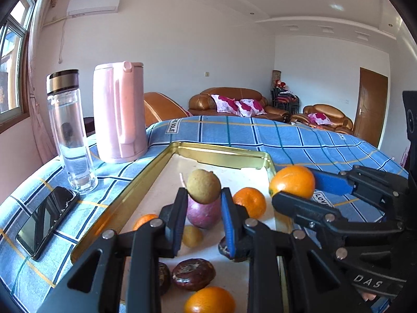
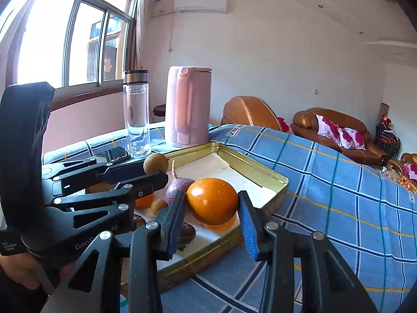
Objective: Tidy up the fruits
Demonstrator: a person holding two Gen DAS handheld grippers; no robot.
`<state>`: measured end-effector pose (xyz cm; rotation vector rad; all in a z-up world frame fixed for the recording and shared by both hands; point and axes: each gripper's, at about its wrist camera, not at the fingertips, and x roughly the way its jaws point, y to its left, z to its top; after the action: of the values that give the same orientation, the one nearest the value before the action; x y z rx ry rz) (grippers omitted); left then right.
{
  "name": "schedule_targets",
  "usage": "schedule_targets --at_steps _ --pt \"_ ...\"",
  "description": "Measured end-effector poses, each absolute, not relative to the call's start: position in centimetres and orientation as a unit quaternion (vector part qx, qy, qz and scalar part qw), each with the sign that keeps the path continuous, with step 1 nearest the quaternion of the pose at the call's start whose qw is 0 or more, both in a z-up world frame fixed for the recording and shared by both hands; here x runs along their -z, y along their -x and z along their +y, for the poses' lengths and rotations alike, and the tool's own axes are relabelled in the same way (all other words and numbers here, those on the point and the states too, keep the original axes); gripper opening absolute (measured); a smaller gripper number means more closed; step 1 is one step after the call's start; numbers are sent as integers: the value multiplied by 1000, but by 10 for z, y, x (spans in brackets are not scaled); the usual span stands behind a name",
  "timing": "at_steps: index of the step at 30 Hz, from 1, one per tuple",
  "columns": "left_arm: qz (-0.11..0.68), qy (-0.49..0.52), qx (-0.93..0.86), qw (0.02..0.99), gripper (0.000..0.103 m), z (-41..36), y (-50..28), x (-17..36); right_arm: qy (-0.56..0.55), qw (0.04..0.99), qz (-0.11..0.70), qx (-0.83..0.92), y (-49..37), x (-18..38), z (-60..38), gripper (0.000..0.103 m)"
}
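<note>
A gold metal tray (image 1: 221,154) lies on the blue checked tablecloth and holds several fruits. My left gripper (image 1: 204,195) is shut on a small tan longan (image 1: 203,186) and holds it above the tray, over a purple passion fruit (image 1: 203,215). The longan also shows in the right wrist view (image 2: 155,163). My right gripper (image 2: 212,203) is shut on an orange (image 2: 212,200) above the tray's right rim (image 2: 271,180); the orange also shows in the left wrist view (image 1: 292,181). Small oranges (image 1: 249,202), a second longan (image 1: 192,236) and dark round fruits (image 1: 193,274) lie in the tray.
A pink kettle (image 1: 120,112) and a clear glass bottle (image 1: 69,130) stand left of the tray's far end. A black phone (image 1: 47,221) lies on the cloth at the left. Brown sofas (image 1: 234,101) stand beyond the table.
</note>
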<state>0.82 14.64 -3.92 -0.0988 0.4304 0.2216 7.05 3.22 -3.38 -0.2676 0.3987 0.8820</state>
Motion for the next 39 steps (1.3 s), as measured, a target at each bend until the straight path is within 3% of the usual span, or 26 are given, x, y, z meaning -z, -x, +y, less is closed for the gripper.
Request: schedule_targets --at_steps 8,10,12,13,15,18,30,35,39 --pt "229 68 -125 963 27 168 -5 49 161 847 233 -449 -69 52 62 43" --pt "227 68 -129 963 28 169 -4 50 169 849 229 -446 -66 53 64 49" --pt "226 68 -127 963 30 169 -3 49 169 847 228 -449 -64 52 63 65" --pt "226 67 -126 964 30 168 -2 48 166 849 224 -448 -63 52 61 66" --pt "222 62 -129 964 34 165 0 46 162 852 222 -446 -62 50 57 66" --pt "210 58 -134 967 53 161 5 40 158 858 218 -438 -59 49 51 66" --pt "188 42 -136 972 74 147 14 24 146 884 199 -396 -58 34 20 69" --pt "176 38 -139 974 91 141 19 18 133 903 182 -365 -60 23 0 74" --pt "168 36 -138 976 95 136 22 15 118 917 167 -344 -58 14 -17 79"
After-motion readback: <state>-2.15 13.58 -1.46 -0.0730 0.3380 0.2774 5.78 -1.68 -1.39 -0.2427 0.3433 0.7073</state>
